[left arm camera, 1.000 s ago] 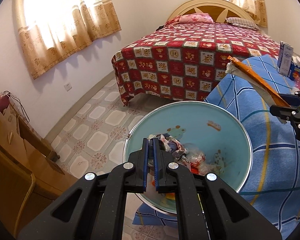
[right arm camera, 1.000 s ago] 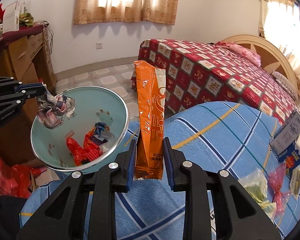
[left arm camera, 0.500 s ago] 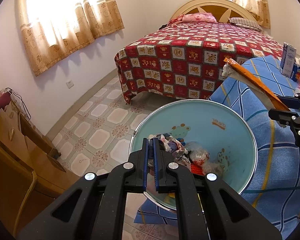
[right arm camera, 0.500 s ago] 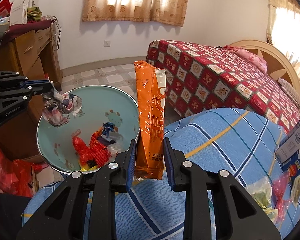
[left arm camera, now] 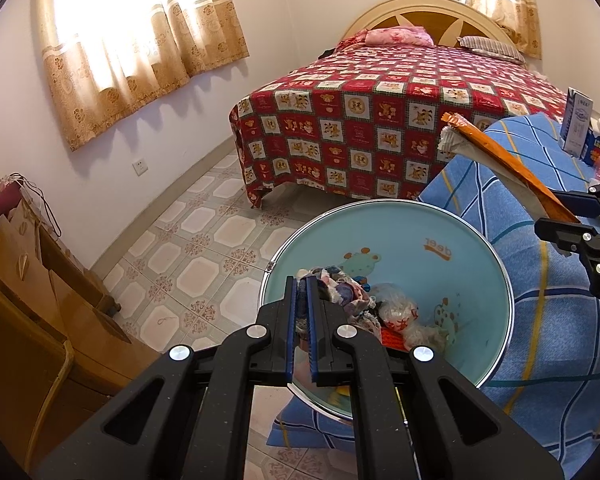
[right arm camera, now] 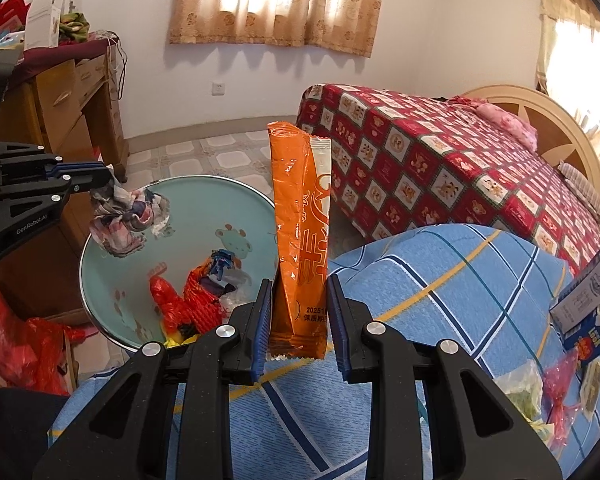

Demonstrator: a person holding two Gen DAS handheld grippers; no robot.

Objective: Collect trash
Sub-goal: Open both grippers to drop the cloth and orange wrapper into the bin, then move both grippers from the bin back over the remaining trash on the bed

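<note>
A round light-blue trash bin (left arm camera: 452, 236) (right arm camera: 112, 280) stands beside the blue plaid table and holds several wrappers. My left gripper (left arm camera: 301, 280) (right arm camera: 104, 174) is shut on a crumpled wrapper (left arm camera: 342, 294) (right arm camera: 124, 216) and holds it over the bin's near rim. My right gripper (right arm camera: 299, 280) (left arm camera: 552, 208) is shut on a tall orange snack packet (right arm camera: 300, 232) (left arm camera: 500, 160), held upright at the table's edge next to the bin.
The blue plaid tablecloth (right arm camera: 440, 280) carries a white carton (right arm camera: 584, 296), a blue box and small bags (right arm camera: 560, 384) at the right. A red patterned bed (left arm camera: 380, 120) lies behind. A wooden dresser (left arm camera: 28, 280) stands left. A red bag (right arm camera: 32, 344) lies on the tiled floor.
Both grippers have drifted toward the bin. The crumpled wrapper now hangs further over the bin, and the orange packet has come nearer to its rim. Both holds are unchanged.
</note>
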